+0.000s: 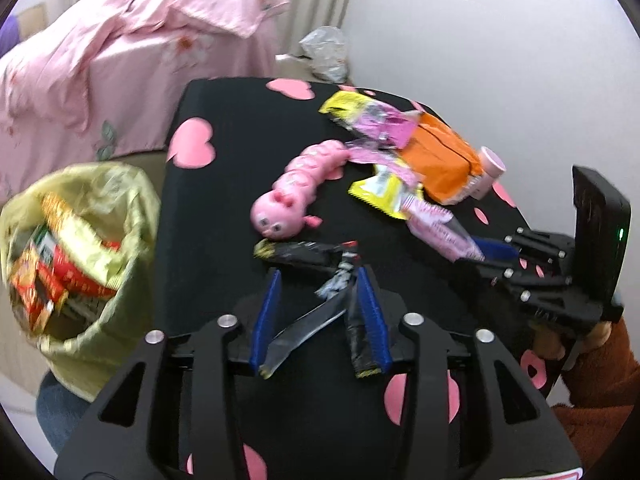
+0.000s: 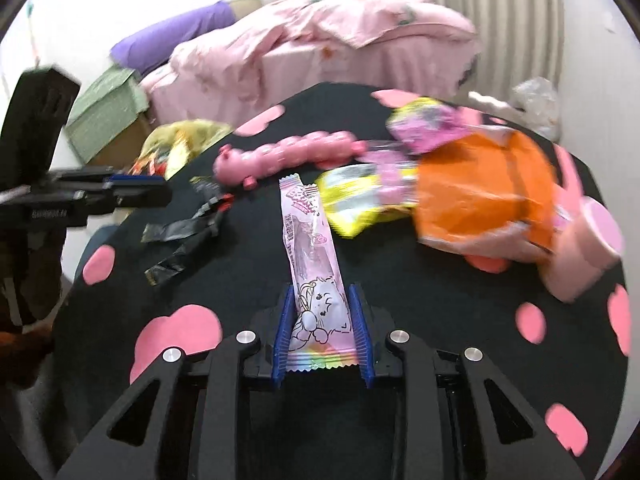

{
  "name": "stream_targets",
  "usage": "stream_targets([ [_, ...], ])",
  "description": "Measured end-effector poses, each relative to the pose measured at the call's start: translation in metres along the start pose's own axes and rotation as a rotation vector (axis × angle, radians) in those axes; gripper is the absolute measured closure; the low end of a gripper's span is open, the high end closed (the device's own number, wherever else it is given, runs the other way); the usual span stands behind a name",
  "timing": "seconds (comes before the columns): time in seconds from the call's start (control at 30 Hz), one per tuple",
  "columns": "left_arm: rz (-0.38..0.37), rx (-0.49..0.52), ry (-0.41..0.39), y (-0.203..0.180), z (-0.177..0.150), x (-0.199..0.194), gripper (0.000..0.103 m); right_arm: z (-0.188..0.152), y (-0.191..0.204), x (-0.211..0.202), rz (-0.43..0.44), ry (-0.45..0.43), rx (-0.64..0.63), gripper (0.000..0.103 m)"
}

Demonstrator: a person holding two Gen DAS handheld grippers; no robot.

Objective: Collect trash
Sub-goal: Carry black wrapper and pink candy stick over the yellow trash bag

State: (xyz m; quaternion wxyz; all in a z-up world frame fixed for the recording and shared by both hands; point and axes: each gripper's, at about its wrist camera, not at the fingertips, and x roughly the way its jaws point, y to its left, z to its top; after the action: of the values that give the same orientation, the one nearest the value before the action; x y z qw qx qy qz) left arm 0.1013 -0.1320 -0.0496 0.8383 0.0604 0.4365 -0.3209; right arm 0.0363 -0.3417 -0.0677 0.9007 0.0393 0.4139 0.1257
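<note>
A black snack wrapper (image 1: 316, 248), torn into strips, lies on the black heart-print tablecloth (image 1: 216, 208) between the fingers of my left gripper (image 1: 319, 274). Its blue pads stand apart and do not press the strips. My right gripper (image 2: 321, 288) is shut on the near end of a long pink cartoon wrapper (image 2: 310, 240); the left wrist view shows the same grip, right gripper (image 1: 494, 250) on the pink wrapper (image 1: 436, 232). A yellow-green trash bag (image 1: 100, 240) with red wrappers inside hangs open at the table's left edge. In the right wrist view the left gripper (image 2: 140, 190) hovers over the black wrapper (image 2: 180, 236).
A pink caterpillar toy (image 1: 296, 184) lies mid-table. Behind it are yellow and pink wrappers (image 1: 384, 190), an orange pack (image 1: 436, 156) and a pink cup (image 1: 490, 164) on its side. A bed with a pink cover (image 1: 120, 60) stands beyond the table, and a white wall to the right.
</note>
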Motion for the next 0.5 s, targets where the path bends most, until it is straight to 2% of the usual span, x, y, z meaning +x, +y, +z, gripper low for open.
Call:
stream_targets([
  [0.1,0.019,0.063,0.002,-0.011,0.005,0.009,0.061,-0.006,-0.016,-0.011,-0.047,-0.017,0.045,0.075],
  [0.17,0.045,0.087,0.032,-0.017,0.008,0.022,0.057,-0.011,-0.025,-0.016,-0.065,-0.024,0.075,0.075],
  [0.3,0.066,0.112,0.091,-0.027,0.002,0.044,0.056,-0.017,-0.040,-0.020,-0.083,-0.031,0.129,0.075],
  [0.37,0.061,0.092,0.114,-0.029,-0.001,0.051,0.056,-0.019,-0.041,-0.020,-0.096,-0.032,0.134,0.075],
  [0.47,0.039,0.006,0.114,-0.020,-0.001,0.053,0.058,-0.020,-0.039,-0.018,-0.105,-0.033,0.126,0.075],
  [0.5,0.035,-0.015,0.113,-0.018,0.000,0.052,0.065,-0.020,-0.038,-0.017,-0.108,-0.033,0.119,0.075],
])
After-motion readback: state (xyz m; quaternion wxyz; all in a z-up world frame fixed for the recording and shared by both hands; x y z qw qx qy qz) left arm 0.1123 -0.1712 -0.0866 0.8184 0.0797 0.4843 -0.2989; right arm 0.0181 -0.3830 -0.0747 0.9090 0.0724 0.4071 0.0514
